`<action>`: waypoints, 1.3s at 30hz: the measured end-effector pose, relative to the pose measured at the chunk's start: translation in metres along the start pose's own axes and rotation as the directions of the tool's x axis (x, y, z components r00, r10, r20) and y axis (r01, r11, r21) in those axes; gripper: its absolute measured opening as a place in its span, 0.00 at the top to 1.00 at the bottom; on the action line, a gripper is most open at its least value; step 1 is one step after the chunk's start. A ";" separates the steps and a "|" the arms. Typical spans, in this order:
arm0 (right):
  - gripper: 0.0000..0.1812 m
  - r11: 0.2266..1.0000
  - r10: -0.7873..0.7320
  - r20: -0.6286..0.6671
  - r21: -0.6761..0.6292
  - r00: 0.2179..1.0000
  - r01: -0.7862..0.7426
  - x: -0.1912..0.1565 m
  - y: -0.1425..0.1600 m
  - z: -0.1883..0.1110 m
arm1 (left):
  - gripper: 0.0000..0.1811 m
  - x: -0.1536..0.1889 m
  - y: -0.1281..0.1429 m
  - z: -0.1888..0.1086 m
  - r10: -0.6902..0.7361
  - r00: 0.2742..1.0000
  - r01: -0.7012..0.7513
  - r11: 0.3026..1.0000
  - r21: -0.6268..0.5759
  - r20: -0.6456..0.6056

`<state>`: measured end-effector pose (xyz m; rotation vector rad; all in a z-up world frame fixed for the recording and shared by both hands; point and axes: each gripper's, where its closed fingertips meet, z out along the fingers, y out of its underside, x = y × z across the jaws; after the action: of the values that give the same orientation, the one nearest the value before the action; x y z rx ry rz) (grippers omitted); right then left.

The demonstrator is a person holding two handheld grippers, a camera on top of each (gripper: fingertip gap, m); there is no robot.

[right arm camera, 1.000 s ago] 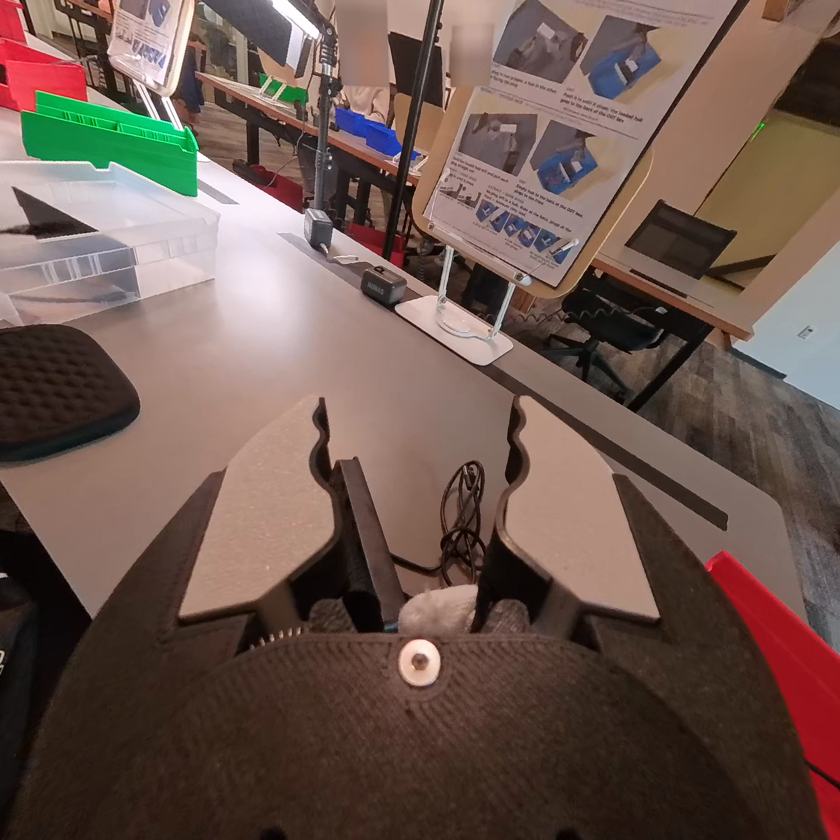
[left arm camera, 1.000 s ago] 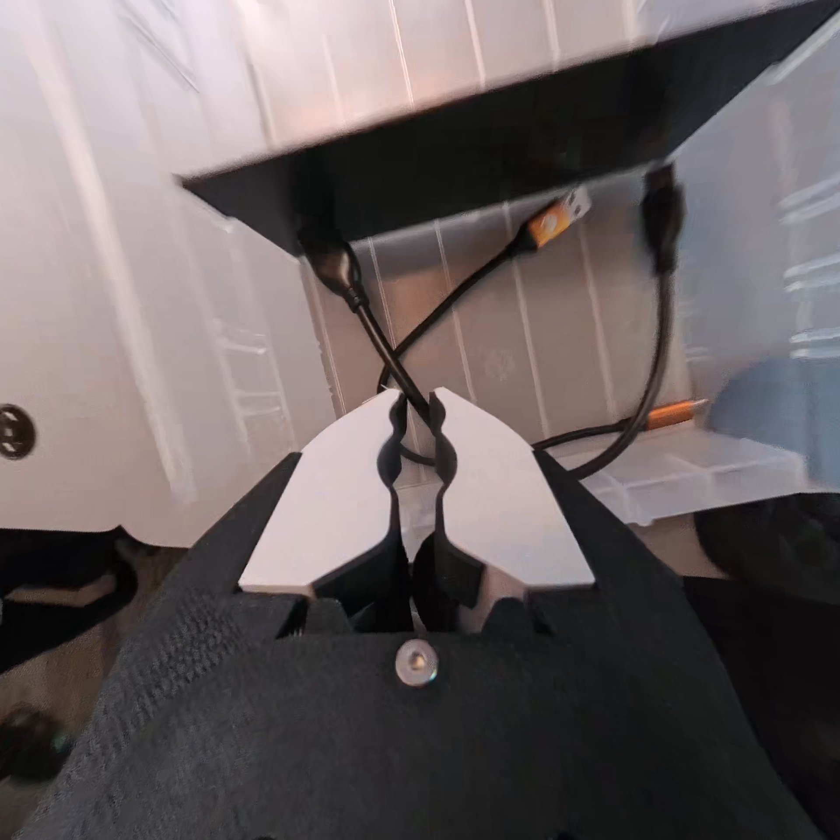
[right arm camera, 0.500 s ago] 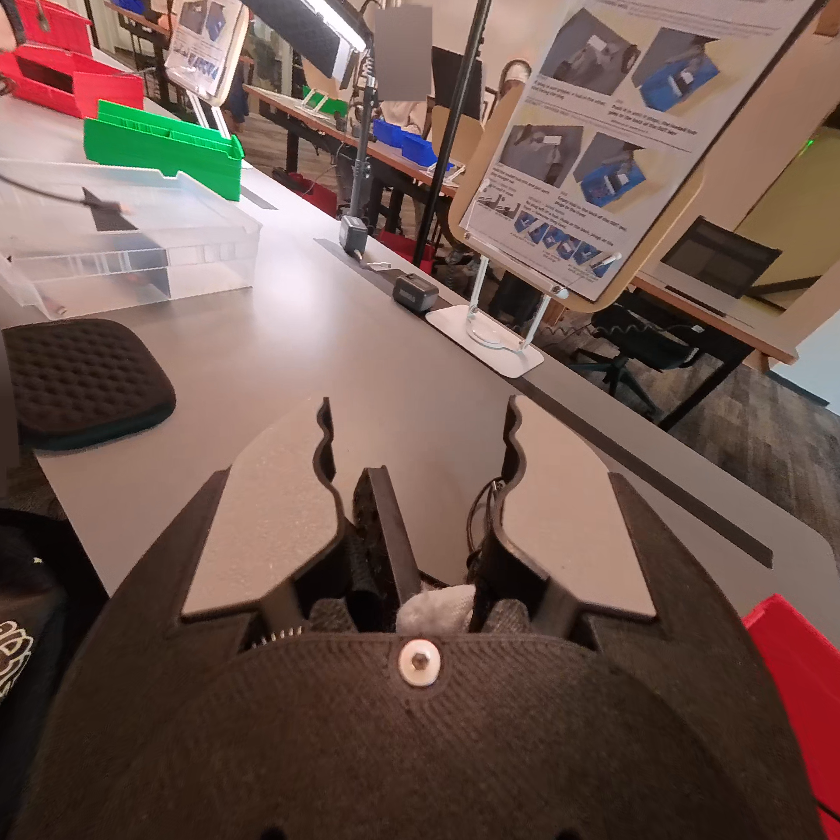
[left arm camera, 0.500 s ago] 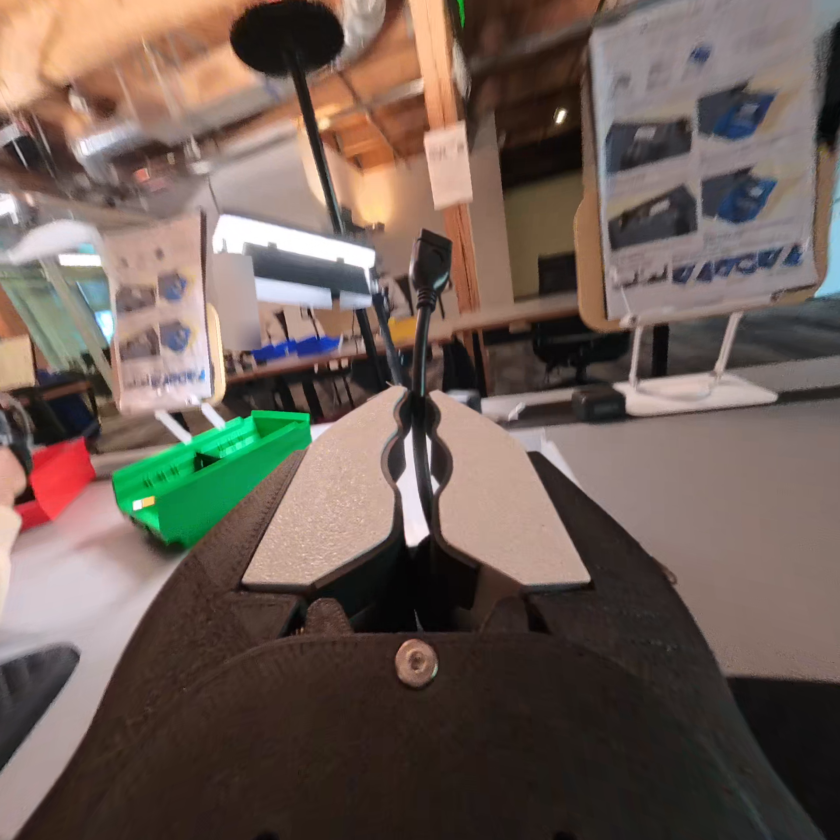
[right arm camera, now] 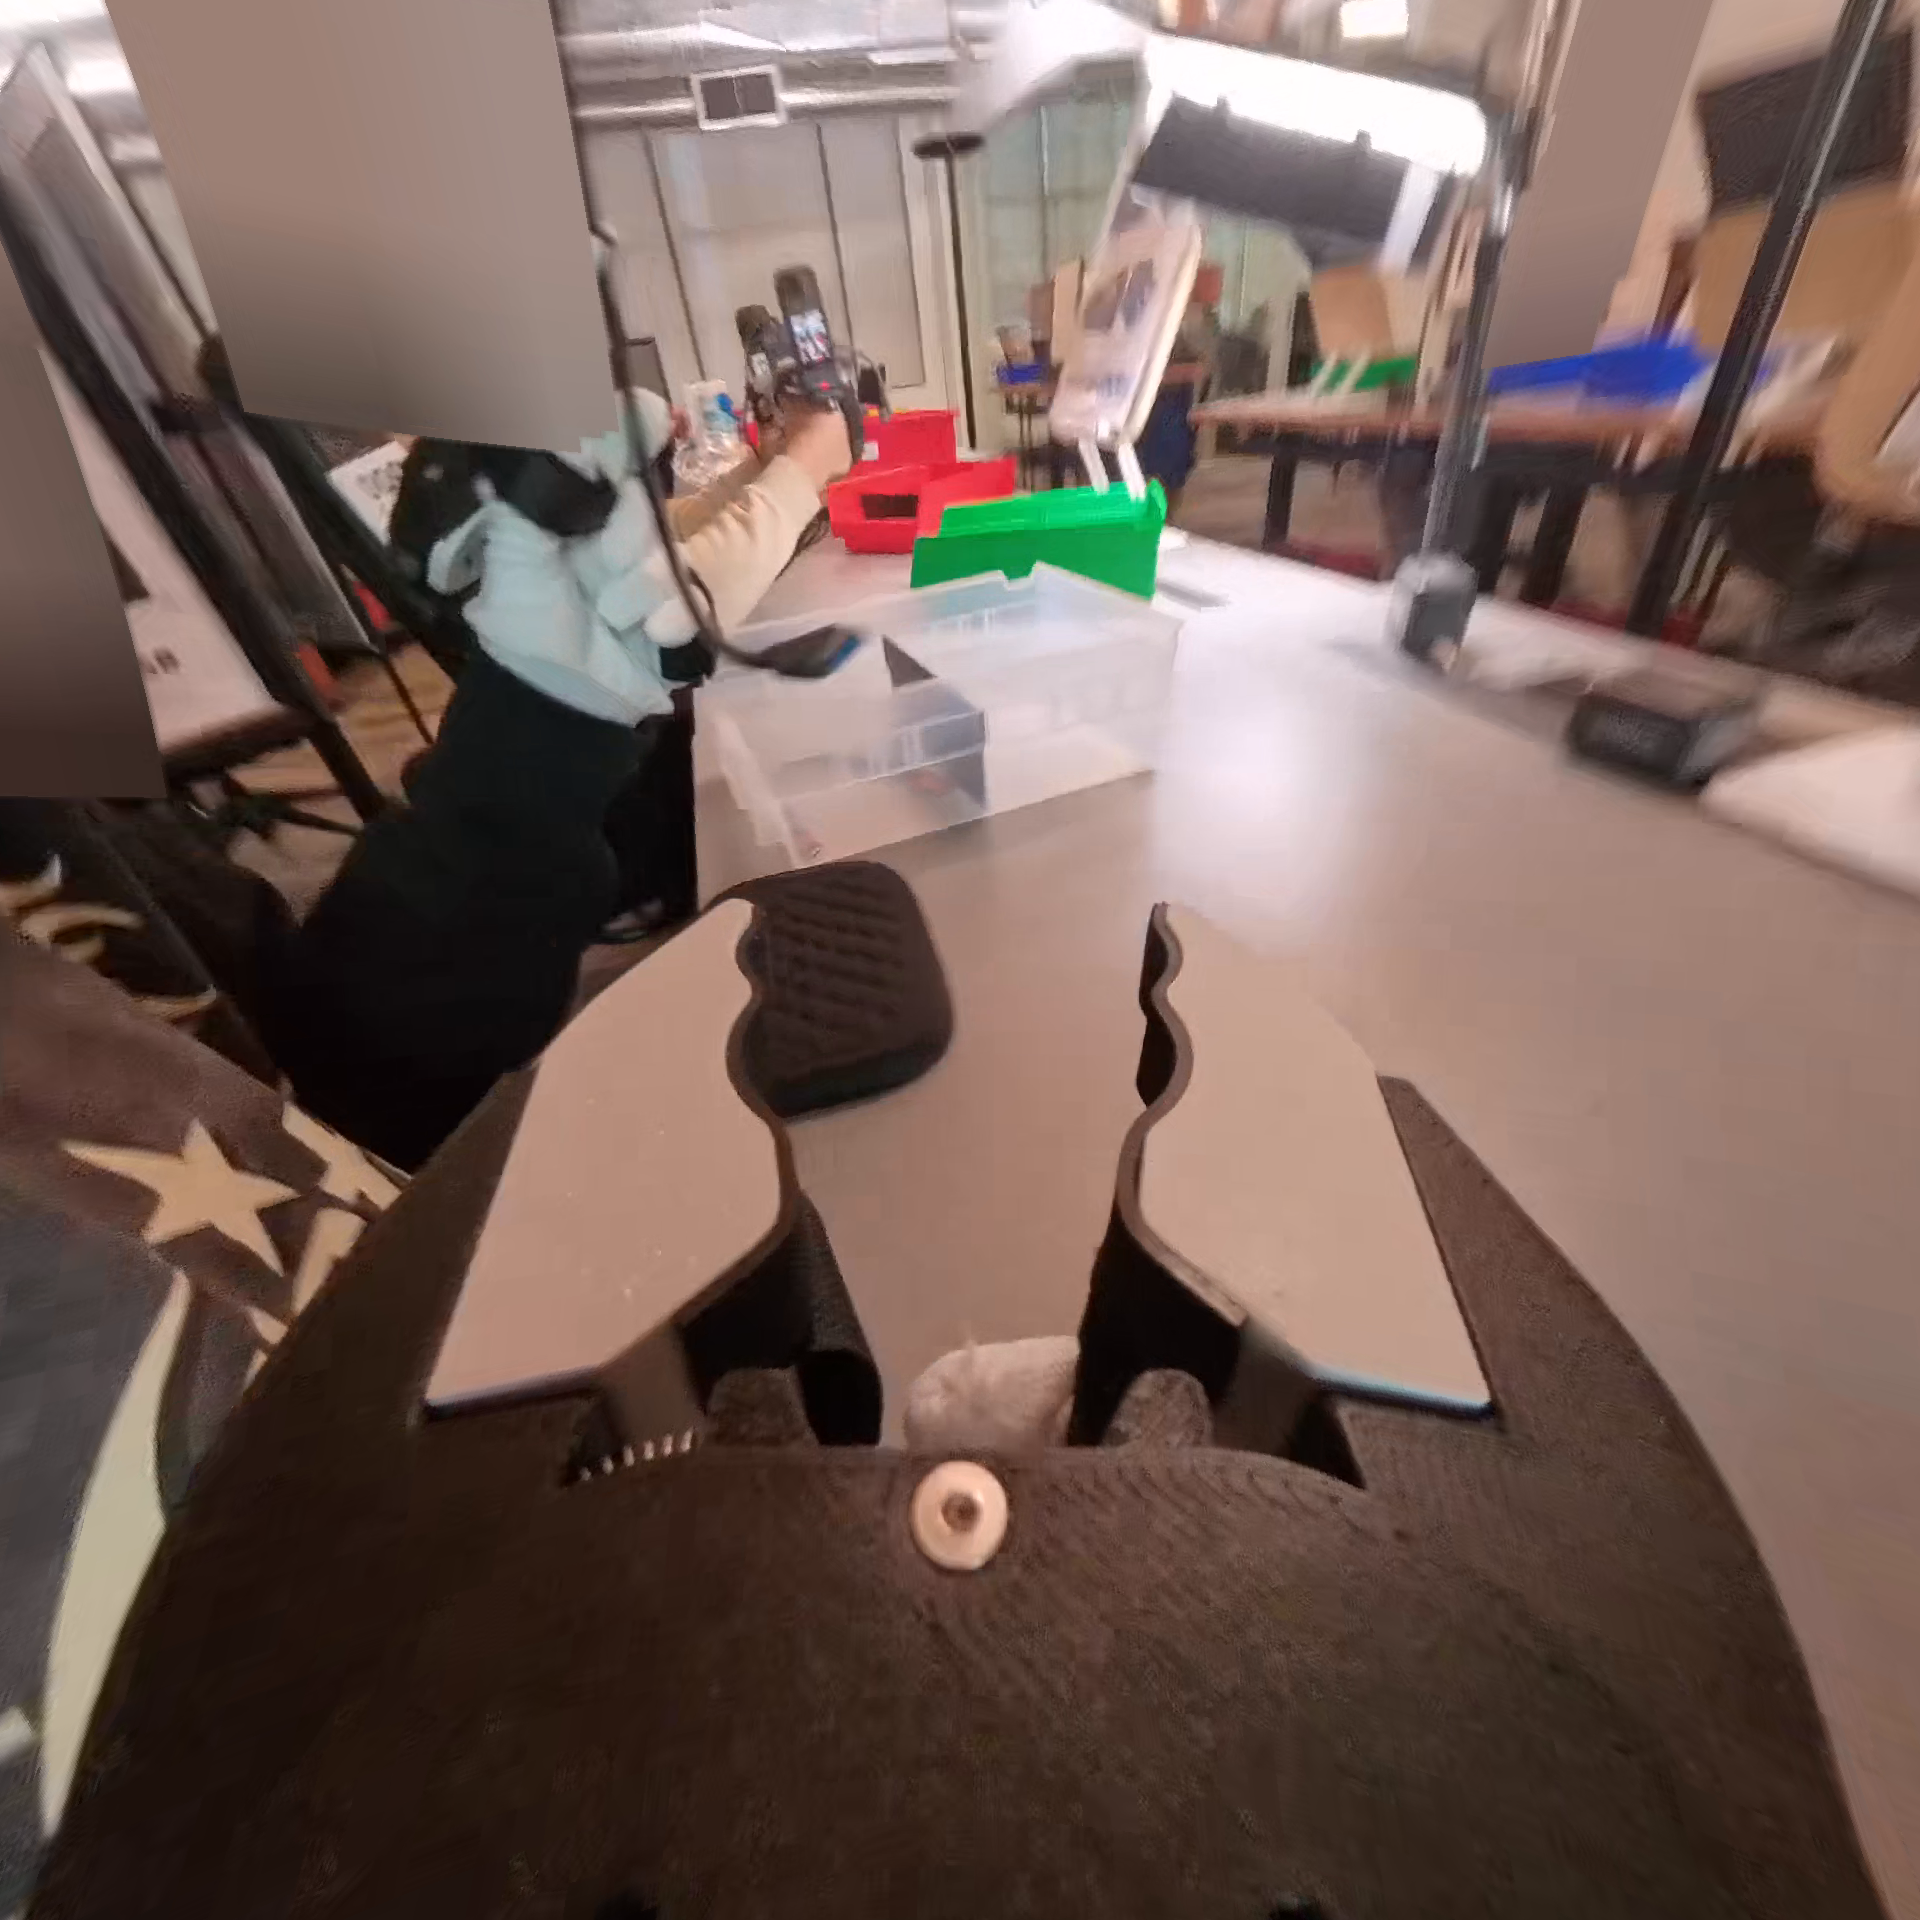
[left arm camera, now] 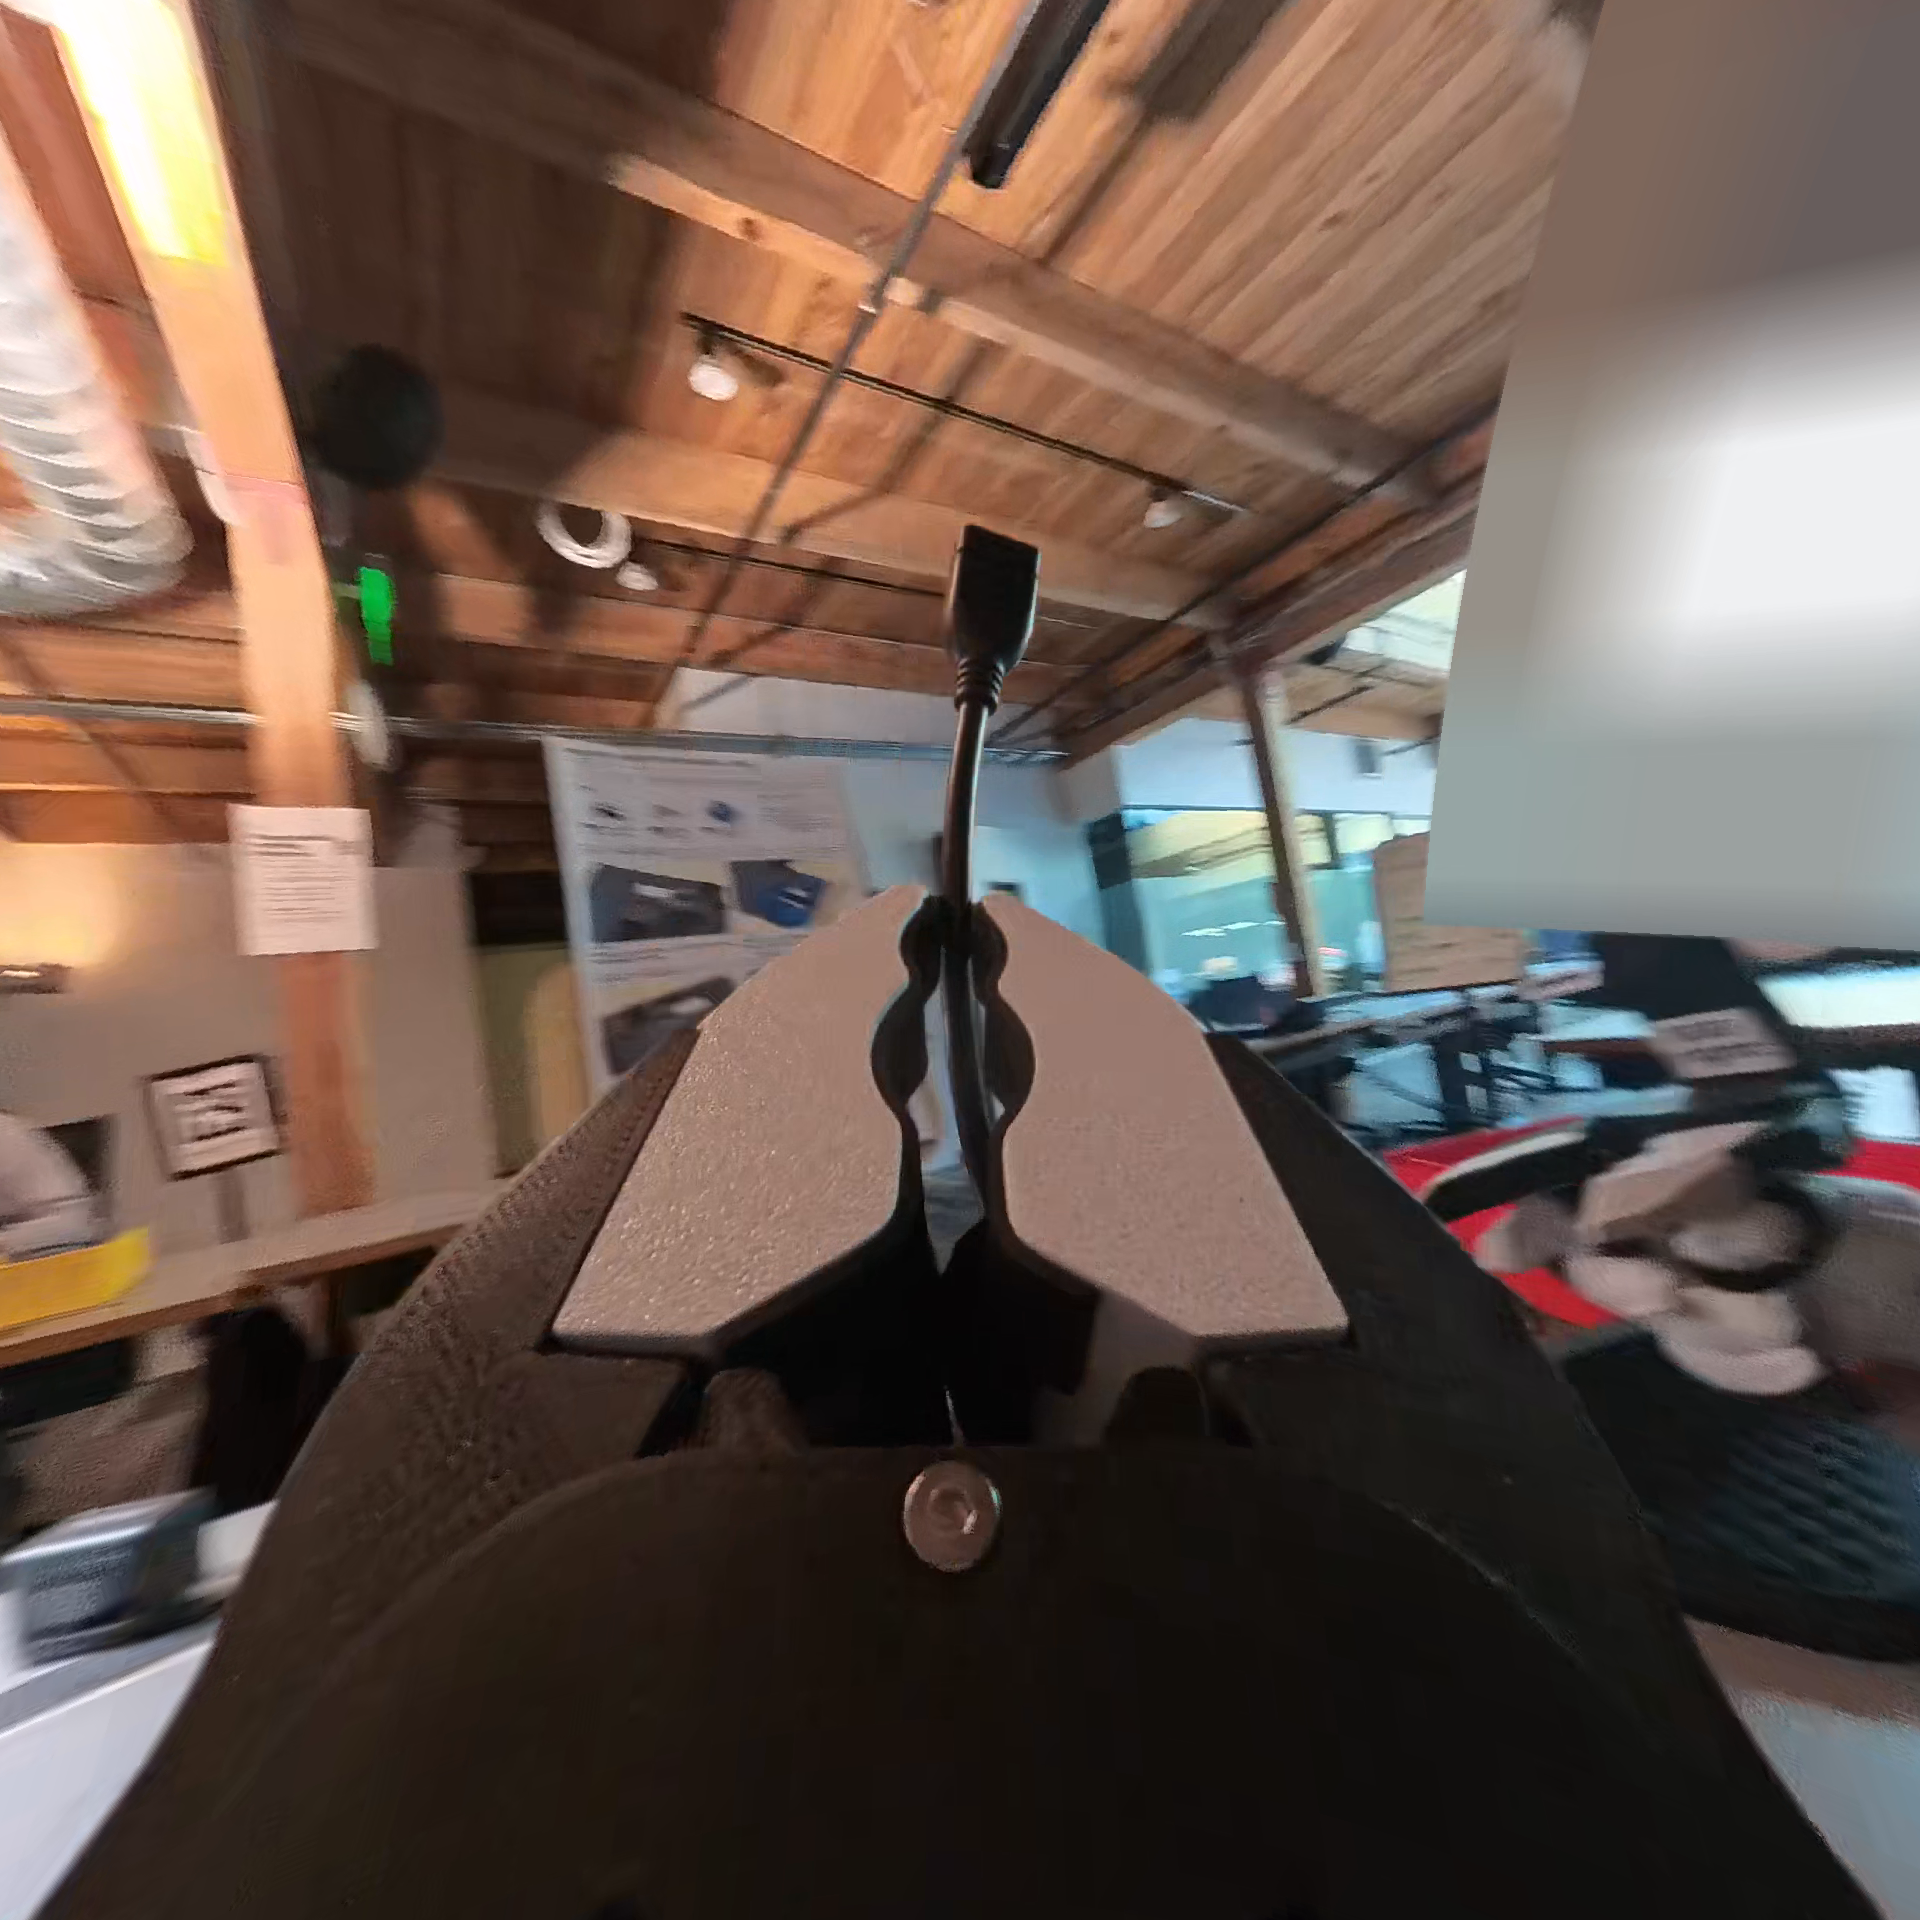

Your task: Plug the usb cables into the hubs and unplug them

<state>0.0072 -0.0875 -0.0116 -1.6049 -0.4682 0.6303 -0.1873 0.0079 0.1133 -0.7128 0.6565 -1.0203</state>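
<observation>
My left gripper (left arm camera: 956, 920) is shut on a thin black USB cable (left arm camera: 961, 790) and points up towards the wooden ceiling. The cable's black connector (left arm camera: 992, 603) sticks out above the fingertips. In the right wrist view a light-gloved hand (right arm camera: 561, 603) holds that gripper at the left, and the cable hangs from it to a dark blue-edged hub (right arm camera: 805, 652) over a clear plastic bin (right arm camera: 1039, 675). My right gripper (right arm camera: 951, 935) is open and empty, low over the grey table (right arm camera: 1351, 935).
A black padded mat (right arm camera: 842, 987) lies just beyond my right fingertips. A green bin (right arm camera: 1039, 530) and red bins (right arm camera: 914, 488) stand behind the clear bin. Another person (right arm camera: 748, 509) holds grippers farther back. A small black device (right arm camera: 1652, 727) sits at the table's right. Tip to tip, the grippers are about 25 cm apart.
My left gripper, still shut on the cable, has lifted it out of the clear bin and tilted up towards the ceiling. My right gripper has swung left towards the bin and stayed open.
</observation>
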 end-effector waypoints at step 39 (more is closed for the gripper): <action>0.95 0.674 -0.709 -0.312 -0.034 0.633 0.738 -0.022 -0.014 0.009 | 0.77 0.058 0.137 0.012 -0.777 0.629 0.711 0.589 -0.384 -0.027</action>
<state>-0.0141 -0.0928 0.0041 -1.2302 -0.7820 -0.2180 -0.0857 0.0045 0.0045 -1.2740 0.7194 -1.8164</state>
